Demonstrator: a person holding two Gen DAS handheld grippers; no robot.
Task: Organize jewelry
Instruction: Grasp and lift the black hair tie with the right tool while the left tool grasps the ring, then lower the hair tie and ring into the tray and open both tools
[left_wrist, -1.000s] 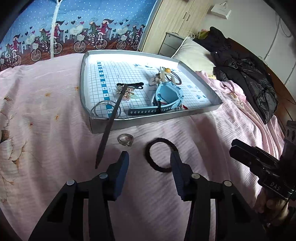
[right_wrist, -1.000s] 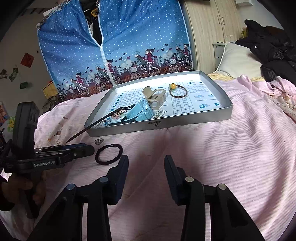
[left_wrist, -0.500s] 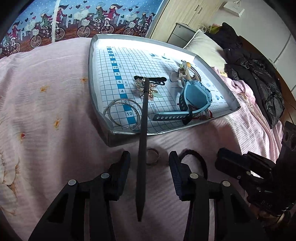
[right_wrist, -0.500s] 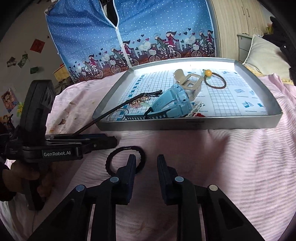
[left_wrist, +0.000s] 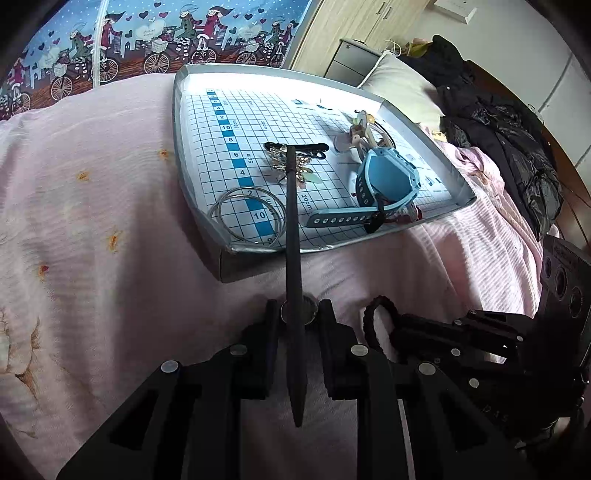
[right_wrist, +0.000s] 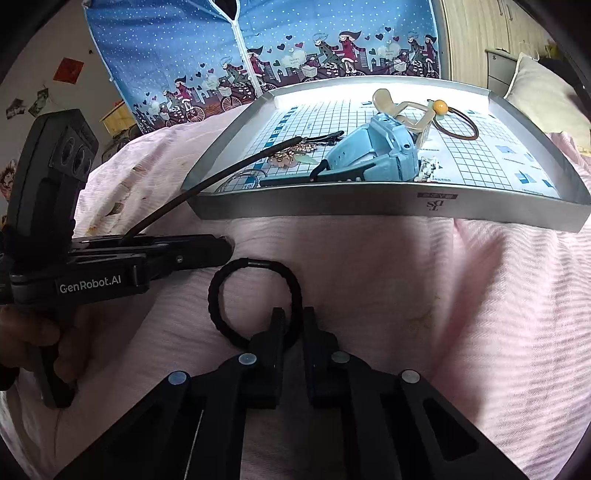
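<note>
- A bedroom in a home.
- A bed (left_wrist: 92, 206) with a pink sheet fills most of both views, and a pillow (left_wrist: 402, 90) lies at its head.
- A dark jacket (left_wrist: 517, 147) is heaped on the bed beside the pillow.
- A wooden wardrobe (left_wrist: 354, 26) and a grey nightstand (left_wrist: 351, 59) stand behind the bed.
- A blue fabric closet (right_wrist: 258, 44), printed with cyclists and hearts, has a zip down its front.
- Paper decorations (right_wrist: 68, 69) hang on the wall.
</note>
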